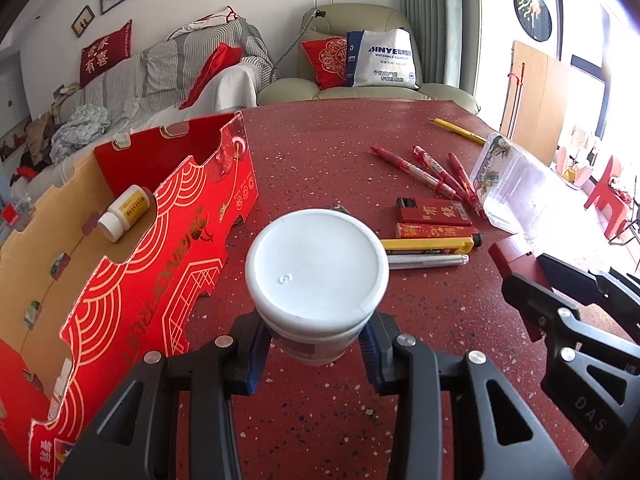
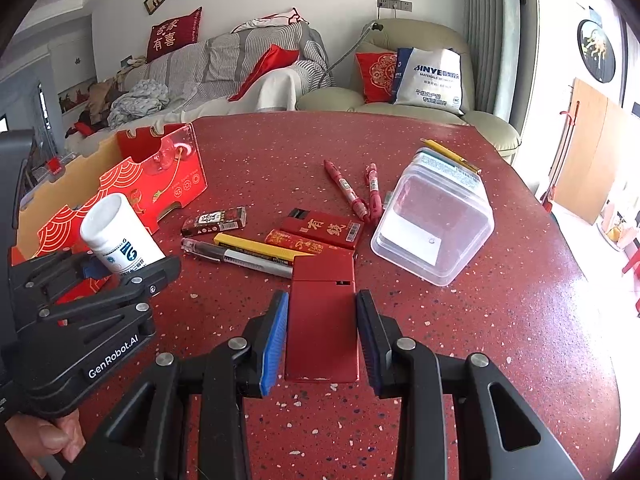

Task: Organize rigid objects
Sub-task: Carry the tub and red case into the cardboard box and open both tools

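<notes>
White plastic bottle (image 1: 316, 280) is gripped by the left gripper (image 1: 316, 344) above the red table (image 1: 340, 152), beside the red cardboard box (image 1: 168, 216). A red flat box (image 2: 322, 316) is clamped by the right gripper (image 2: 322, 336).

The left gripper (image 1: 318, 344) is reaching forward toward twelve o'clock, its two black fingers with blue pads (image 1: 256, 354) pressing in on both sides of a white bottle (image 1: 318, 280). The right gripper (image 2: 322, 340) is also pointing toward twelve o'clock, its blue-padded fingers (image 2: 276, 338) sitting against the two long edges of a flat red box (image 2: 322, 320). In the right wrist view, a bare hand (image 2: 52, 438) is gripping the left gripper's handle at eight o'clock
</notes>
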A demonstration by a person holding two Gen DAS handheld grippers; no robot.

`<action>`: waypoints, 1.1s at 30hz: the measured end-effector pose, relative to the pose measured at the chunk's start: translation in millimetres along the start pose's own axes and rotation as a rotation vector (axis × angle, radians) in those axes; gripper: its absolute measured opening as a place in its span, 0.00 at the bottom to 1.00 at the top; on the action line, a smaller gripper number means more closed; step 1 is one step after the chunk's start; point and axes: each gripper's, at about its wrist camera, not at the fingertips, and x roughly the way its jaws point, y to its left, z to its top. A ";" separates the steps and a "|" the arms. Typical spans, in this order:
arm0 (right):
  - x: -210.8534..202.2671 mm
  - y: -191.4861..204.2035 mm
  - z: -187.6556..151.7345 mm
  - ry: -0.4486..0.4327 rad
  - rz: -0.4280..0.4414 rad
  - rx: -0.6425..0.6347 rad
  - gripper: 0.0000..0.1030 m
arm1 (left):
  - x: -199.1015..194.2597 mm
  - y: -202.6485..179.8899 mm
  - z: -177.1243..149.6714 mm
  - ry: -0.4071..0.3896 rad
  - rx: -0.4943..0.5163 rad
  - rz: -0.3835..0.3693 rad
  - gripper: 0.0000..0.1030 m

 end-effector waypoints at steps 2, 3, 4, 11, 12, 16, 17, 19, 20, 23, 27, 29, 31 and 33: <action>-5.6 1.3 -1.3 -0.004 0.008 0.015 0.34 | -6.2 2.5 -2.8 0.004 -0.018 -0.010 0.41; -8.8 1.9 -0.8 -0.008 0.016 0.025 0.34 | -9.7 3.7 -3.7 0.004 -0.027 -0.015 0.41; -12.3 3.3 0.3 -0.013 0.025 0.031 0.34 | -13.3 4.6 -4.2 0.004 -0.030 -0.010 0.41; -44.2 27.6 29.5 -0.089 0.086 -0.011 0.34 | -51.4 23.8 8.1 -0.044 -0.068 0.014 0.41; -47.6 31.0 33.3 -0.092 0.099 -0.013 0.34 | -57.8 28.3 10.8 -0.058 -0.073 0.017 0.41; -54.6 45.7 46.8 -0.099 0.149 -0.021 0.34 | -74.1 48.2 17.6 -0.077 -0.090 0.039 0.41; -55.4 51.0 49.1 -0.098 0.162 -0.025 0.34 | -76.9 54.9 19.1 -0.076 -0.104 0.045 0.41; -57.0 63.3 53.6 -0.098 0.186 -0.043 0.34 | -80.7 68.7 21.3 -0.074 -0.129 0.065 0.41; -57.6 70.2 55.2 -0.098 0.194 -0.061 0.34 | -81.4 74.7 21.5 -0.071 -0.142 0.073 0.41; -57.5 94.7 62.2 -0.102 0.220 -0.115 0.35 | -81.9 92.1 20.3 -0.054 -0.174 0.097 0.41; -54.9 123.6 69.2 -0.099 0.268 -0.157 0.34 | -84.5 114.6 15.9 -0.041 -0.216 0.112 0.41; -54.2 136.8 71.8 -0.100 0.289 -0.173 0.35 | -86.5 124.6 15.1 -0.041 -0.231 0.119 0.41; -52.1 147.9 74.7 -0.100 0.305 -0.190 0.35 | -88.5 133.9 14.2 -0.041 -0.250 0.123 0.41; -49.0 157.2 76.9 -0.090 0.326 -0.197 0.35 | -88.2 143.5 13.7 -0.037 -0.266 0.131 0.41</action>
